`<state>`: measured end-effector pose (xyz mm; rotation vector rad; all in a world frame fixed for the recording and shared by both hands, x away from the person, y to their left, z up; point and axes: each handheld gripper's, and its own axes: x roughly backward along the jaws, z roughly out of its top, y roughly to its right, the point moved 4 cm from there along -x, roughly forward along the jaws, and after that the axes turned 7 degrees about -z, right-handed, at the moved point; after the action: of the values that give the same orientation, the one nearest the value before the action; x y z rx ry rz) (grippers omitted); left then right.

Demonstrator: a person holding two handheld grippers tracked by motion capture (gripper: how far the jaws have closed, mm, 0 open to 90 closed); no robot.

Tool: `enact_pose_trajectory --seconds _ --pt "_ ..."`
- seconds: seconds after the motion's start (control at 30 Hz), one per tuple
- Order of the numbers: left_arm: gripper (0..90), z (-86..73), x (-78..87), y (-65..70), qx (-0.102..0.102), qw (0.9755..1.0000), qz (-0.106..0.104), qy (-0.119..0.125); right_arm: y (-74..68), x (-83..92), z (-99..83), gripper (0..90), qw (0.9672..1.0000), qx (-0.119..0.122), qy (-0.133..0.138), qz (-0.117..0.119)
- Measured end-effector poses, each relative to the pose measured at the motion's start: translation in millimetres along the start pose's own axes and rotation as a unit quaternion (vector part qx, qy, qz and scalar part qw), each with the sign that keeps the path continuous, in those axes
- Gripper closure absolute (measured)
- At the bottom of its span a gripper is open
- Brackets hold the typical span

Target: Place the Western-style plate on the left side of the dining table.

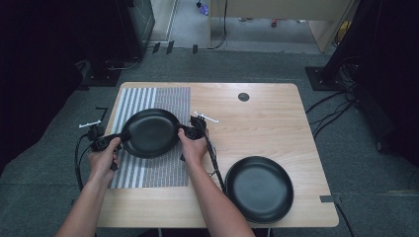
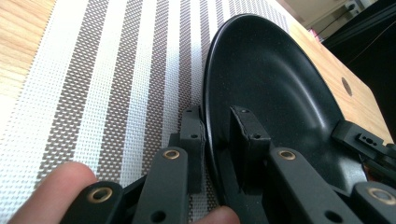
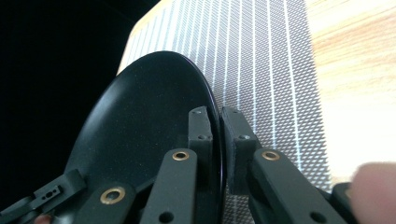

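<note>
A person stood at the wooden table (image 1: 257, 113) with a gripper in each hand, both clamped on the same black plate (image 1: 150, 133). In the high view the plate sat left of centre in the frame, over the striped placemat (image 1: 165, 98). The left gripper (image 1: 123, 136) pinched the plate's left rim, one jaw inside the dish and one beneath it. The right gripper (image 1: 184, 130) pinched the opposite rim the same way, its jaws nearly together on the thin edge. Whether the plate rested on the mat or hung just above it, I could not tell. A second black plate (image 1: 259, 188) lay at the lower right of the frame, near the table's edge.
</note>
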<state>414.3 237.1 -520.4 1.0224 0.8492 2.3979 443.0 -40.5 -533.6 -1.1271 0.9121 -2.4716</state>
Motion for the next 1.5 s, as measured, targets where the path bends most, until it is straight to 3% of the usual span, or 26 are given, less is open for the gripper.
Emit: enact_pose_trajectory --seconds 0.2,0.33,0.7,0.77,0.8,0.83,0.87,0.9,0.93,1.0,1.03,1.07,1.17,1.27,1.33,1.4,1.47,1.5 --pt "76.8 2.4 -8.9 -1.7 0.001 1.0 -0.001 0.004 3.7 -6.4 5.0 83.1 0.9999 0.009 0.003 -0.01" --pt "76.8 3.8 -12.1 -6.3 0.005 0.9999 -0.002 0.012 1.7 -10.9 8.1 83.0 0.9995 0.027 0.011 -0.012" --pt "74.7 -0.1 -15.9 -17.0 0.002 1.0 0.004 -0.004 4.0 -21.3 3.5 82.0 0.9988 0.046 0.001 -0.016" --pt "65.3 -0.8 -16.0 -13.0 -0.019 0.9998 -0.005 -0.006 2.0 -21.4 3.1 73.2 0.9986 0.051 -0.001 -0.012" --pt "60.4 -0.8 -16.0 -13.0 -0.019 0.9998 -0.005 -0.006 0.4 -20.9 3.2 67.3 0.9987 0.05 -0.005 -0.009" --pt "54.0 -0.6 -14.0 -10.2 -0.057 0.9982 0.015 -0.002 -0.3 -19.8 4.0 61.9 0.9983 0.056 0.0 -0.016" --pt "48.8 -0.6 -14.0 -10.2 -0.057 0.9982 0.015 -0.002 -0.1 -18.7 4.6 58.6 0.9979 0.061 0.003 -0.021" --pt "44.9 0.3 -10.8 -8.9 -0.085 0.9957 0.036 0.001 0.8 -17.1 5.5 58.2 0.9973 0.066 0.004 -0.033" --pt "43.6 0.3 -10.8 -8.9 -0.085 0.9957 0.036 0.001 0.8 -17.1 5.5 58.2 0.9973 0.066 0.004 -0.033" --pt "40.1 0.6 -5.9 -4.9 -0.093 0.9949 0.039 0.0 2.6 -12.2 7.4 57.0 0.9942 0.087 0.007 -0.062" --pt "32.7 0.1 -2.1 -1.1 -0.107 0.9931 0.047 -0.005 1.2 -4.7 10.1 54.7 0.9902 0.115 0.017 -0.077" --pt "31.0 -0.4 0.7 1.4 -0.116 0.9919 0.052 -0.006 0.1 -1.8 10.8 54.2 0.9901 0.118 0.015 -0.075" --pt "23.4 -3.7 10.3 7.1 -0.125 0.9903 0.06 -0.014 -2.9 9.3 14.2 49.9 0.9874 0.137 0.009 -0.078" --pt "17.5 -7.5 15.8 10.6 -0.129 0.9897 0.06 -0.014 -3.7 19.5 17.5 48.5 0.9888 0.137 -0.01 -0.058" --pt "14.7 -12.3 20.6 14.6 -0.135 0.989 0.059 -0.014 -3.6 23.6 18.5 47.9 0.9884 0.139 -0.014 -0.058" --pt "13.3 -18.9 29.2 23.3 -0.149 0.9875 0.051 -0.01 -4.5 37.4 21.8 40.6 0.9852 0.163 0.0 -0.053" --pt "12.5 -20.0 31.3 25.3 -0.15 0.9875 0.048 -0.008 -5.6 44.1 22.9 37.9 0.9852 0.166 0.004 -0.042" --pt "12.2 -22.8 36.5 30.0 -0.143 0.9891 0.034 -0.005 -5.7 53.6 24.0 38.1 0.9821 0.181 0.008 -0.05"
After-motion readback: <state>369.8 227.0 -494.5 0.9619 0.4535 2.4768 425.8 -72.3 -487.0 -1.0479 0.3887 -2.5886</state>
